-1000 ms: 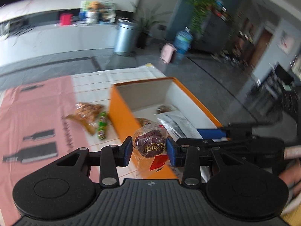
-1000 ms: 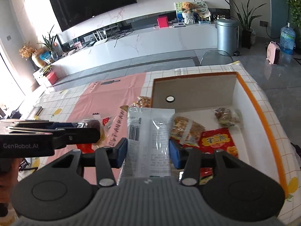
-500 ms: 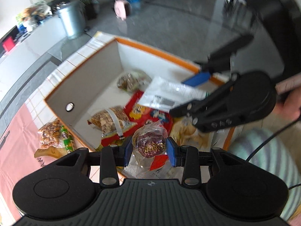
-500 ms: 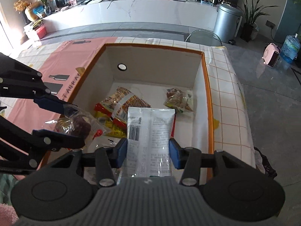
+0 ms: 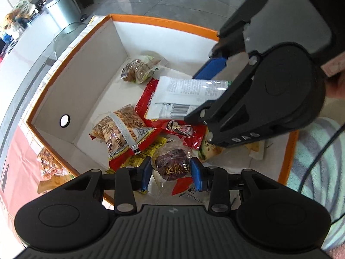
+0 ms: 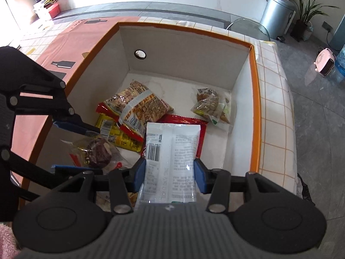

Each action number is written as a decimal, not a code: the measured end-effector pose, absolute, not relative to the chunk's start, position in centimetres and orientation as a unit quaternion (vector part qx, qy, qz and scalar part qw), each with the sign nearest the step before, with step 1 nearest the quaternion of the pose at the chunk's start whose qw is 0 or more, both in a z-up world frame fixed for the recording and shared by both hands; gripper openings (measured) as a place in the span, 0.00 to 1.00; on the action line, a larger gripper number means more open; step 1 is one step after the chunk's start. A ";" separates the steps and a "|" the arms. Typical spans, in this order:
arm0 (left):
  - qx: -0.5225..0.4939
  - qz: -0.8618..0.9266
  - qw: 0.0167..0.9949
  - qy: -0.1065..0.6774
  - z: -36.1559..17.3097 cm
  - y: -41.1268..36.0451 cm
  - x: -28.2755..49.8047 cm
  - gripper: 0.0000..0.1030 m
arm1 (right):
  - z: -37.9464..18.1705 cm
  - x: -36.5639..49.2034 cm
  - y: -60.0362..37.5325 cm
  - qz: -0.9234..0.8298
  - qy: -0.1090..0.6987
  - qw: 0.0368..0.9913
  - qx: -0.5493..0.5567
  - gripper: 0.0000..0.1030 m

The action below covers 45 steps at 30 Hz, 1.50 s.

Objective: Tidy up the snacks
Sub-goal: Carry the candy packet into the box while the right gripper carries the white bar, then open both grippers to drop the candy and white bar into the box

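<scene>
The left gripper (image 5: 170, 170) sits at the bottom centre of the left wrist view, its blue pads clamped on a clear wrapper holding a dark round cake (image 5: 171, 165) with gold Chinese characters too blurred to read; a red tag shows under it. The right gripper (image 6: 170, 172), bottom centre of the right wrist view, is clamped on a white packet (image 6: 171, 151) that shows a barcode at its left and small printed text that cannot be read. Both hang over the open box (image 6: 254, 82), white inside with an orange rim and a round hole in its far wall. On the box floor, in the right wrist view, lie a striped biscuit bag (image 6: 138, 105) with a white band and barcode at centre, a yellow pack (image 6: 116, 133) with a barcode below left of it, a red pack (image 6: 185, 120) partly under the white packet, and a small clear bag of brown snacks (image 6: 211, 105) at right. In the left wrist view the red pack shows a cartoon girl. A further snack bag (image 5: 49, 164) lies outside the box at lower left of that view, on the pink cloth (image 5: 19, 164).
</scene>
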<state>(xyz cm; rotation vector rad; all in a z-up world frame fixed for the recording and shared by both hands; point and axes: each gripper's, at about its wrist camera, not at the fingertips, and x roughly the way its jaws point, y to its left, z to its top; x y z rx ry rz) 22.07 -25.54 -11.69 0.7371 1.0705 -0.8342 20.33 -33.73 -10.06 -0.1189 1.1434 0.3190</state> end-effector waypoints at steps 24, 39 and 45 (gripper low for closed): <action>0.341 -0.369 0.743 0.442 -11.3 -25.1 21.2 0.69 | -10.6 20.2 -33.2 0.144 0.572 0.805 -0.055 0.58; 0.195 -0.284 0.854 0.391 -3.5 -16.7 17.8 0.73 | -4.3 15.5 -32.4 0.088 0.475 0.875 0.037 0.71; 0.103 -0.196 0.905 0.363 -1.0 -10.9 17.0 0.73 | -2.5 12.8 -29.0 0.075 0.406 0.908 0.078 0.71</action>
